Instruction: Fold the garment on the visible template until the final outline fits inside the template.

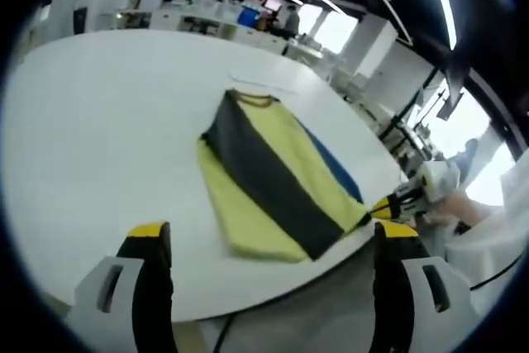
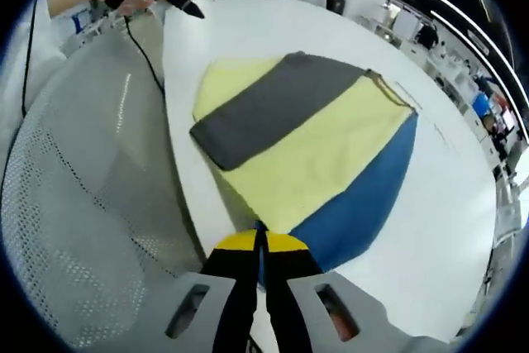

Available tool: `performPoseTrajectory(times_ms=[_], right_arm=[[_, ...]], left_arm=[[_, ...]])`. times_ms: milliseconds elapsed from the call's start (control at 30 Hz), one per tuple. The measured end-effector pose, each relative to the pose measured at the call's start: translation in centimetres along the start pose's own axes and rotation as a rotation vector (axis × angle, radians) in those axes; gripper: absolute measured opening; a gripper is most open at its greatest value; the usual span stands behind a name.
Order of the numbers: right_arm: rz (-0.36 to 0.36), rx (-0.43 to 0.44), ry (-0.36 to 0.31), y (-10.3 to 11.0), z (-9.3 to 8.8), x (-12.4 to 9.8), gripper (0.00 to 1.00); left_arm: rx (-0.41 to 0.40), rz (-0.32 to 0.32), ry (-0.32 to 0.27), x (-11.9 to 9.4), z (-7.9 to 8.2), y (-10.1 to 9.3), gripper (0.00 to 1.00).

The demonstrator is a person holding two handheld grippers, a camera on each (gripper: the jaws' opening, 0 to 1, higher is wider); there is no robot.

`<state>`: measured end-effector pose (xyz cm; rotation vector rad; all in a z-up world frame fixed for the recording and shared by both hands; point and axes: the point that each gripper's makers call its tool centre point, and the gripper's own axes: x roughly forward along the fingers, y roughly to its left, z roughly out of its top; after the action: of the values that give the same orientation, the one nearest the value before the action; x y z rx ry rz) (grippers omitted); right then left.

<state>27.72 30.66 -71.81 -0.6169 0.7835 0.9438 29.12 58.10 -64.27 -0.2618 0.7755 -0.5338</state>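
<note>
Nearest in the right gripper view, the right hand-held gripper (image 2: pixel 260 241) has its jaws pinched together on the near corner of the garment (image 2: pixel 306 134), where the yellow panel meets the blue one at the desk (image 2: pixel 463 229) edge. In the left gripper view, the left hand-held gripper (image 1: pixel 269 241) stands wide, its two jaws well apart and holding nothing, hanging just short of the near hem of the garment (image 1: pixel 273 175).

The garment lies flat on the white desk (image 1: pixel 99 138), close to the near edge: a yellow body crossed by a dark grey band, with a blue layer showing along one side and a collar at the far end. It looks partly folded, with the grey-banded part lying over the yellow.

Just past the collar, thin lines on the desk may be the template (image 2: pixel 430 117), but they are too faint to trace.

The step in hand appears to be a further fold, started from the pinched corner. Next, the left jaws likely need a matching grip on the free hem, so both corners can be carried over together towards the collar.
</note>
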Motion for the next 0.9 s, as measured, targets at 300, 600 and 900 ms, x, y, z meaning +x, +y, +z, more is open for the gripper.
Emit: performPoseTrajectory(times_ms=[300, 600, 900], right_arm=[[-0.127, 0.051, -0.055, -3.5, 0.0, -3.1, 0.02], [-0.189, 0.134, -0.076, -5.3, -1.0, -4.9, 0.02], [-0.261, 0.25, -0.15, -8.3, -1.4, -7.3, 0.02]], left_arm=[[0.028, -0.019, 0.009, 0.5, 0.6, -0.6, 0.99], [0.039, -0.021, 0.001, 0.6, 1.4, -0.8, 0.98], [0.043, -0.022, -0.009, 0.5, 1.7, -1.0, 0.98]])
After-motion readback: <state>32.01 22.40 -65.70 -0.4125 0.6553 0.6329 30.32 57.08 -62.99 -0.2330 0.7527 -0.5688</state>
